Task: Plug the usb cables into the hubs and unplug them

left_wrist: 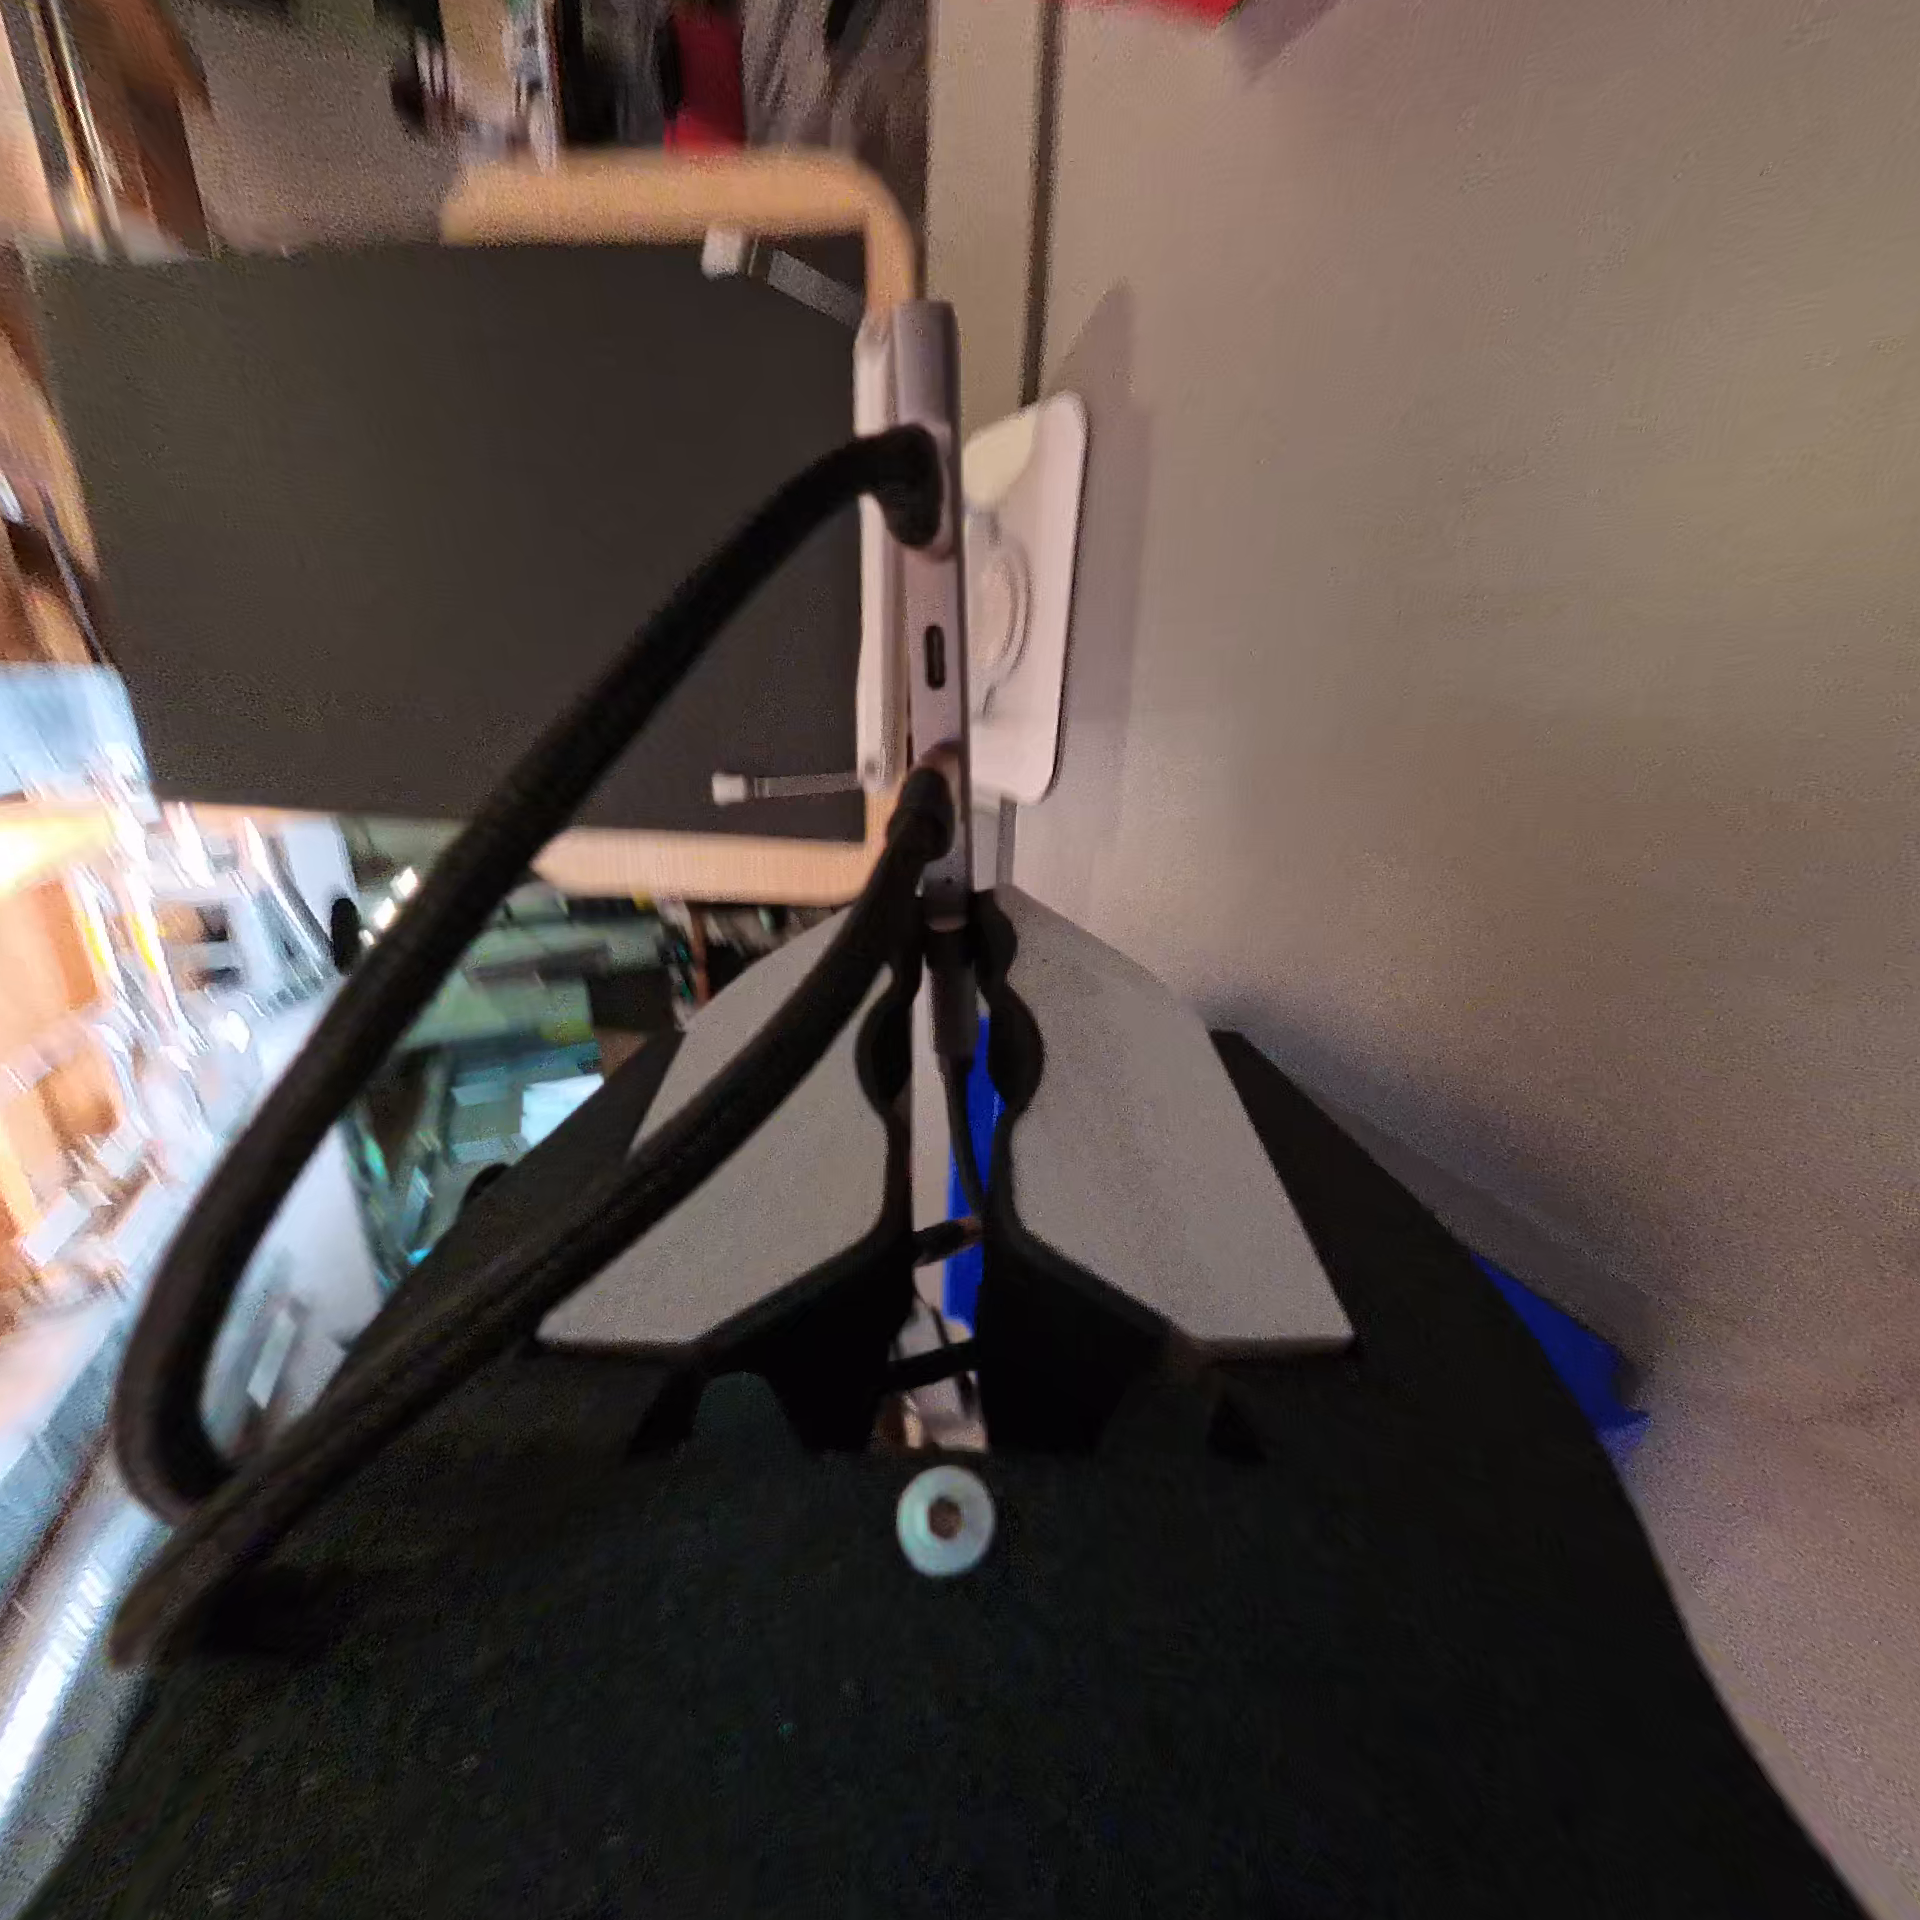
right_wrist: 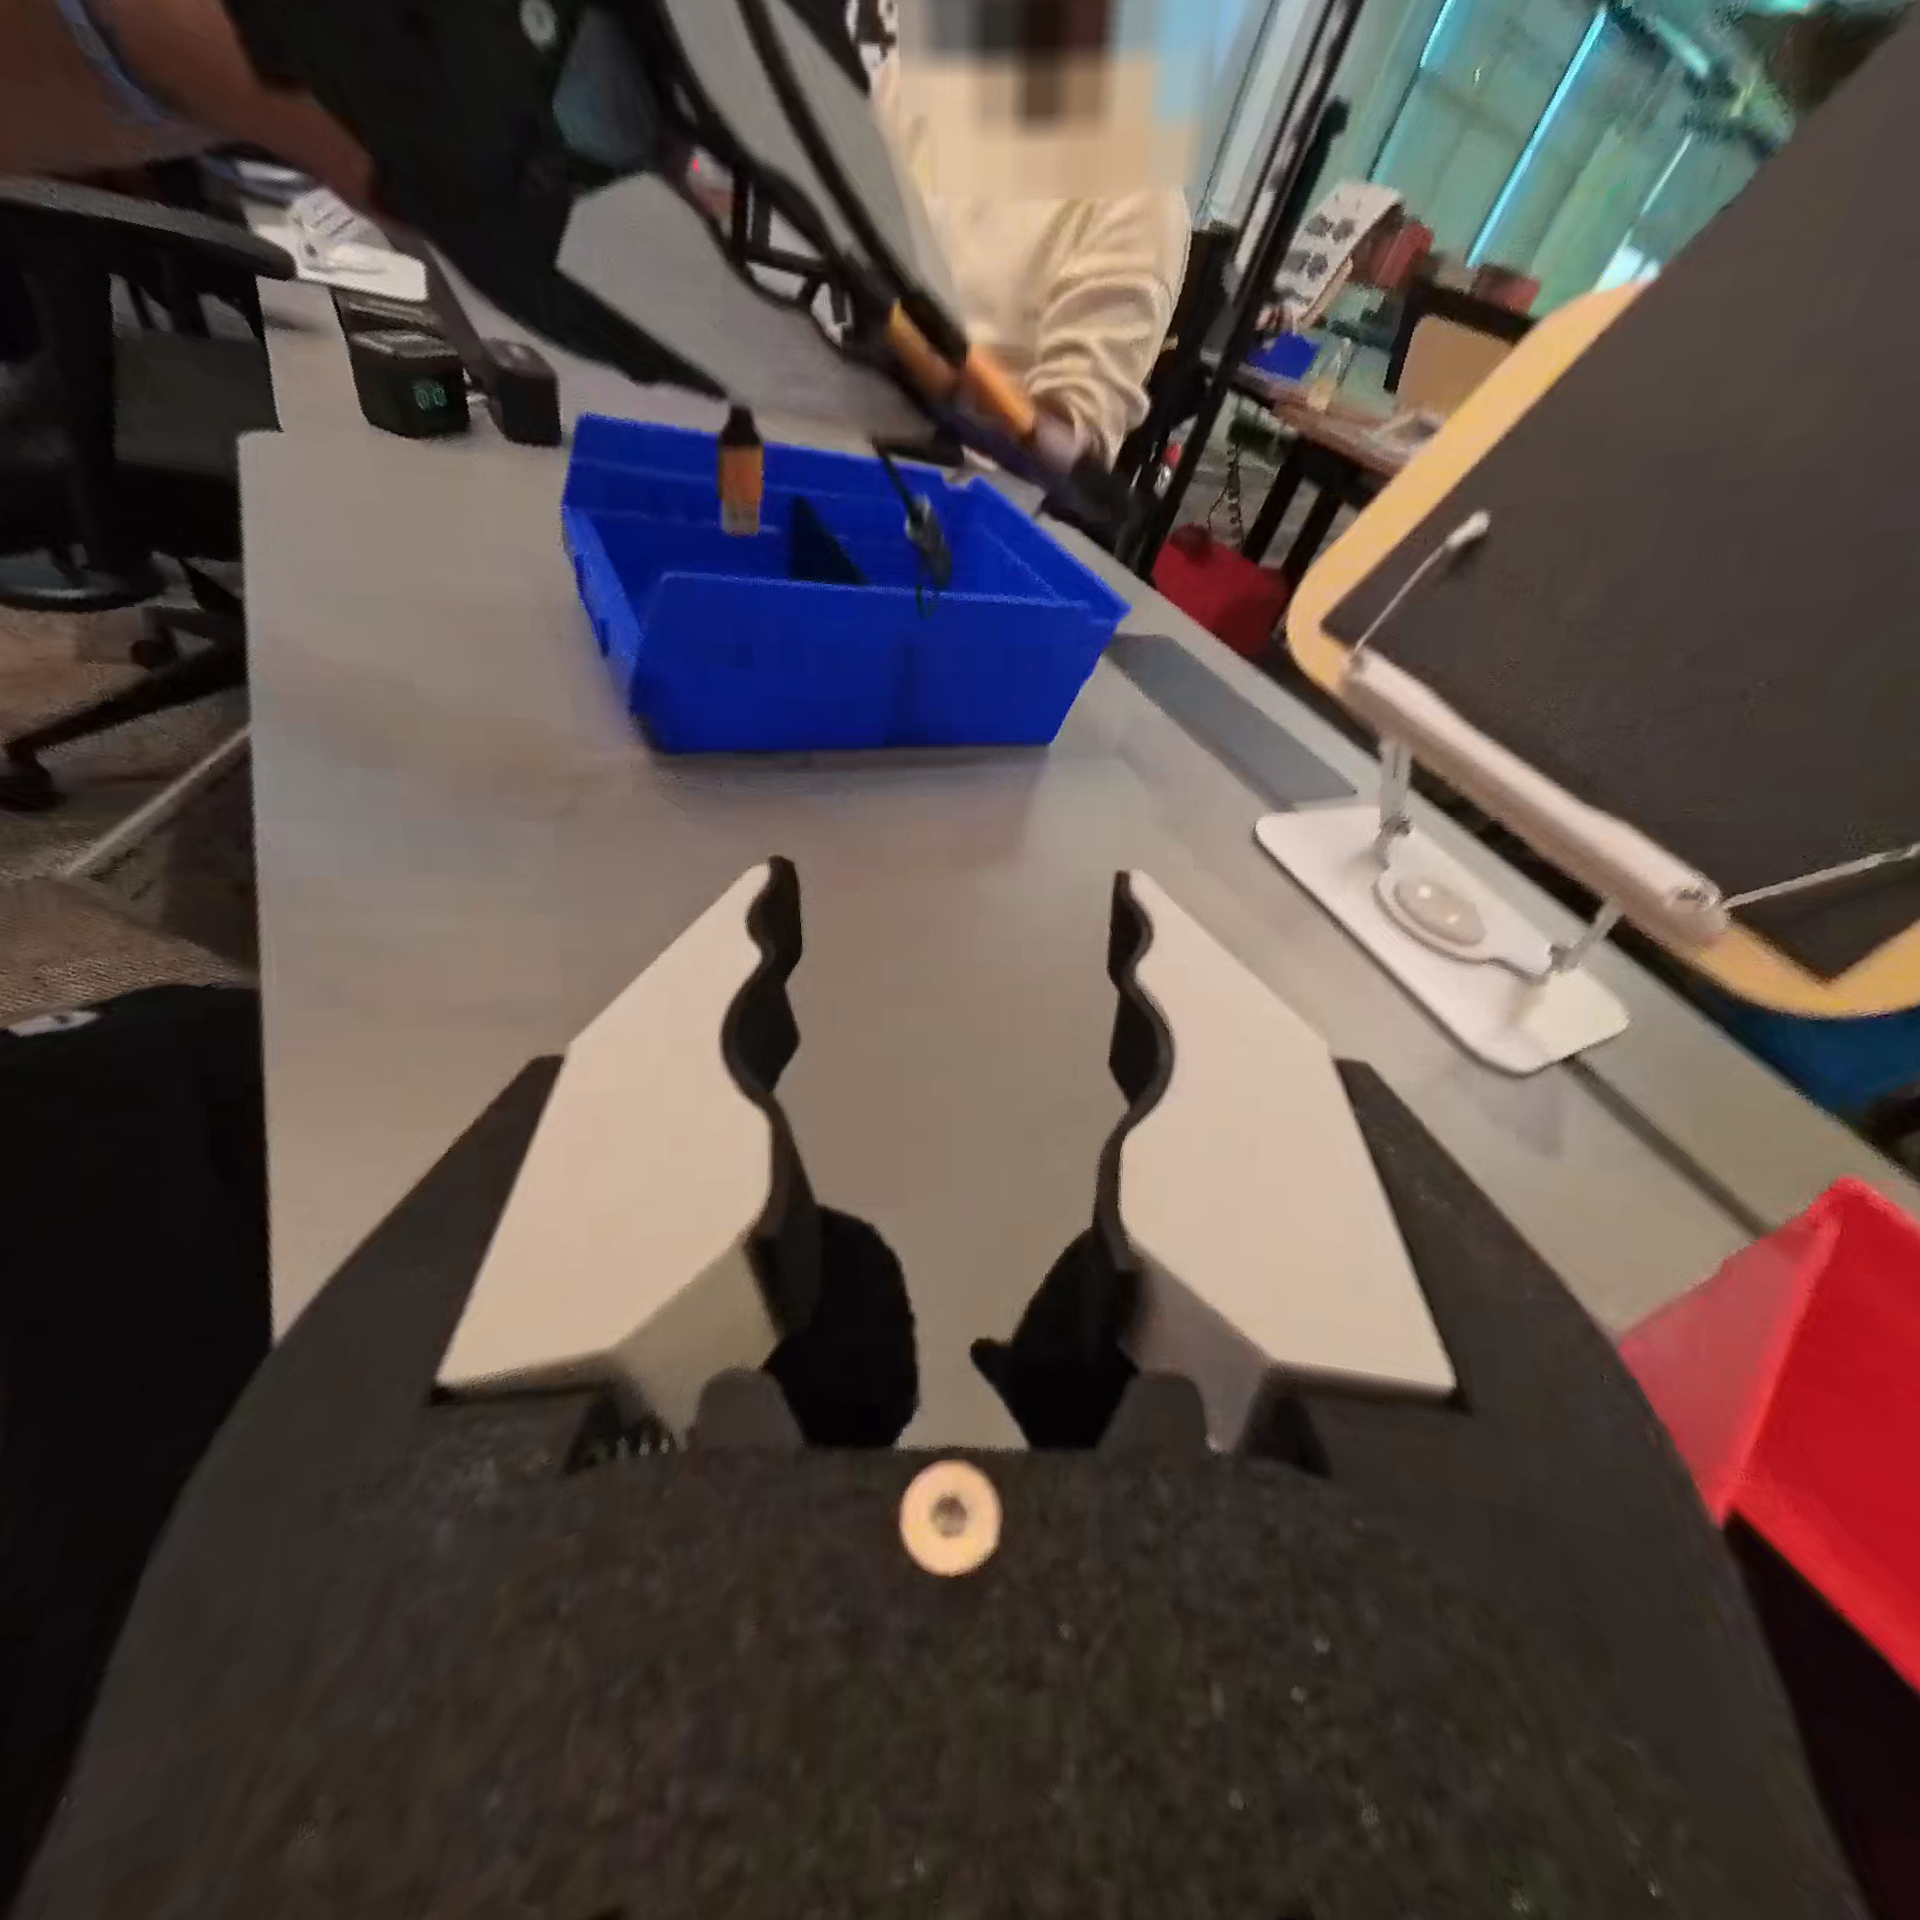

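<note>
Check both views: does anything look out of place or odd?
Yes. The left claw holds the hub edge-up off the table, two black cables looping from it. The right claw is open and empty.

Right wrist view: bin (right_wrist: 862,665) on table (right_wrist: 436,810), centre, far end. Two cable plugs (right_wrist: 740,483) hang over bin. Stand base (right_wrist: 1439,935) on table, right of bin, nearer camera. Board (right_wrist: 1683,582) leans on stand. Second bin (right_wrist: 1808,1382) at near right edge.
</note>
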{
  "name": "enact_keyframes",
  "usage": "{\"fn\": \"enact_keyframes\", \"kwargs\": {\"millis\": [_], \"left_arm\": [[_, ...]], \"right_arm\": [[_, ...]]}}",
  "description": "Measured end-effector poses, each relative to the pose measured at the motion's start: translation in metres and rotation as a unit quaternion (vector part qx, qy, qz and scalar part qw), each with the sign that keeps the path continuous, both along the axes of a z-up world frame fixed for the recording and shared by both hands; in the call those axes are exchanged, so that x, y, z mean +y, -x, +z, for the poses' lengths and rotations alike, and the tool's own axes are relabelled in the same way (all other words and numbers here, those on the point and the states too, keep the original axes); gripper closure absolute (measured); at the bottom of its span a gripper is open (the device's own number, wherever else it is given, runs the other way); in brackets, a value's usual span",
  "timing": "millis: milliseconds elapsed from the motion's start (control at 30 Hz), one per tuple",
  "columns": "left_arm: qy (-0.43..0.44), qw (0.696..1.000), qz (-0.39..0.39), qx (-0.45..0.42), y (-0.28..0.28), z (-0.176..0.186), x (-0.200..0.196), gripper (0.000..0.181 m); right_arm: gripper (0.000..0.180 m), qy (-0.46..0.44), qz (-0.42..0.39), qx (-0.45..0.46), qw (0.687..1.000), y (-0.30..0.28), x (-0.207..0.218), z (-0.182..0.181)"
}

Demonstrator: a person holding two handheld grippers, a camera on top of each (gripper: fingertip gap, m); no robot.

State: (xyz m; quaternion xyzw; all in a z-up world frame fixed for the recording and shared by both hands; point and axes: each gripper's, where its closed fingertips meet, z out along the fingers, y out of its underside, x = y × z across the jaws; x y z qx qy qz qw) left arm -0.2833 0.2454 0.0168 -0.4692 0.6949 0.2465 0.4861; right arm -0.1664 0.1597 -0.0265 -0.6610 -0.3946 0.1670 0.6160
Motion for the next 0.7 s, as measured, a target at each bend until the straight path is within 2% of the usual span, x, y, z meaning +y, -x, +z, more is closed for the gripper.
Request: {"fn": "enact_keyframes", "kwargs": {"millis": [100, 200, 233, 267, 300, 333, 433, 500, 567, 600, 700], "left_arm": [[-0.009, 0.997, -0.068, 0.044, -0.029, -0.014, -0.040, 0.171], [0.012, 0.993, -0.107, 0.057, -0.046, -0.030, -0.065, 0.171], [0.014, 0.992, -0.112, 0.057, -0.050, -0.033, -0.071, 0.171], [0.010, 0.992, -0.117, 0.055, -0.053, -0.034, -0.075, 0.171], [0.008, 0.992, -0.117, 0.054, -0.055, -0.036, -0.079, 0.171], [0.012, 0.992, -0.112, 0.047, -0.056, -0.038, -0.081, 0.171], [0.068, 0.992, -0.096, -0.034, -0.058, -0.045, -0.088, 0.169], [0.145, 0.978, -0.086, -0.124, -0.060, -0.050, -0.098, 0.163], [0.242, 0.938, -0.087, -0.231, -0.064, -0.054, -0.115, 0.159], [0.296, 0.907, -0.083, -0.287, -0.066, -0.057, -0.123, 0.158], [0.474, 0.770, -0.066, -0.421, -0.070, -0.077, -0.138, 0.157]], "right_arm": [[0.126, -0.076, 0.006, -0.055, 0.996, 0.012, -0.001, 0.030], [0.131, -0.091, 0.043, -0.132, 0.986, 0.031, -0.010, 0.021], [0.138, -0.094, 0.046, -0.157, 0.982, 0.034, -0.012, 0.014], [0.160, -0.100, 0.043, -0.186, 0.976, 0.035, -0.013, 0.005], [0.169, -0.131, 0.024, -0.208, 0.969, 0.033, -0.010, 0.004], [0.171, -0.154, 0.019, -0.215, 0.964, 0.032, -0.011, 0.004], [0.172, -0.086, 0.046, -0.162, 0.982, 0.028, -0.014, -0.008], [0.171, -0.030, 0.018, -0.110, 0.993, 0.010, 0.004, -0.026], [0.172, 0.058, 0.016, -0.005, 0.998, -0.002, 0.014, -0.039], [0.172, 0.094, 0.024, 0.052, 0.994, -0.005, 0.015, -0.040], [0.172, 0.141, 0.047, 0.153, 0.977, -0.008, 0.010, -0.035]]}}
